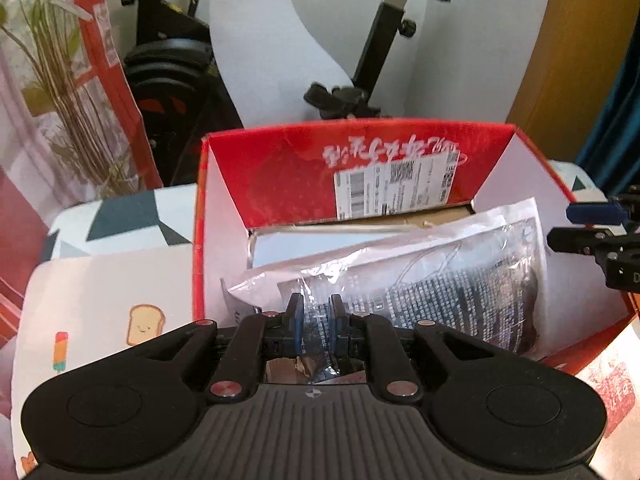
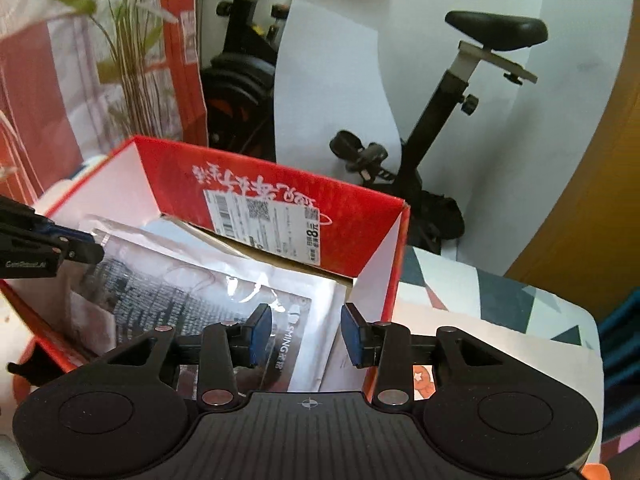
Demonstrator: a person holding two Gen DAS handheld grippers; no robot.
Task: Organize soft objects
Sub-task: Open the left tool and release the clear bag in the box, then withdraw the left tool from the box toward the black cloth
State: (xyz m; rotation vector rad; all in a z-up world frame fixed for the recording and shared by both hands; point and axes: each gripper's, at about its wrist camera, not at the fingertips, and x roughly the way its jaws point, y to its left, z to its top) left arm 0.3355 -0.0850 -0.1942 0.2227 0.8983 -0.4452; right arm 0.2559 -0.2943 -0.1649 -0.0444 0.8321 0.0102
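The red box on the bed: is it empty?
No, the red box holds a clear plastic packet printed with dark text, lying against its inner wall.

The box [image 1: 400, 168] stood open at the top, so entry from above was free. Its red back wall rose behind, white flaps flared at either side, and the lower front rim lay nearest the tongs. Inside, a plastic bag [image 1: 420, 280] covered most of the floor, leaving only a bare strip along the back wall. The left tongs [image 1: 316, 320] sat over the bag's near end; the right tongs [image 2: 306, 332] hung above the box's right side. Behind the box an exercise bike [image 2: 440, 120] blocked the way; left of it stood a plant [image 1: 68, 100].
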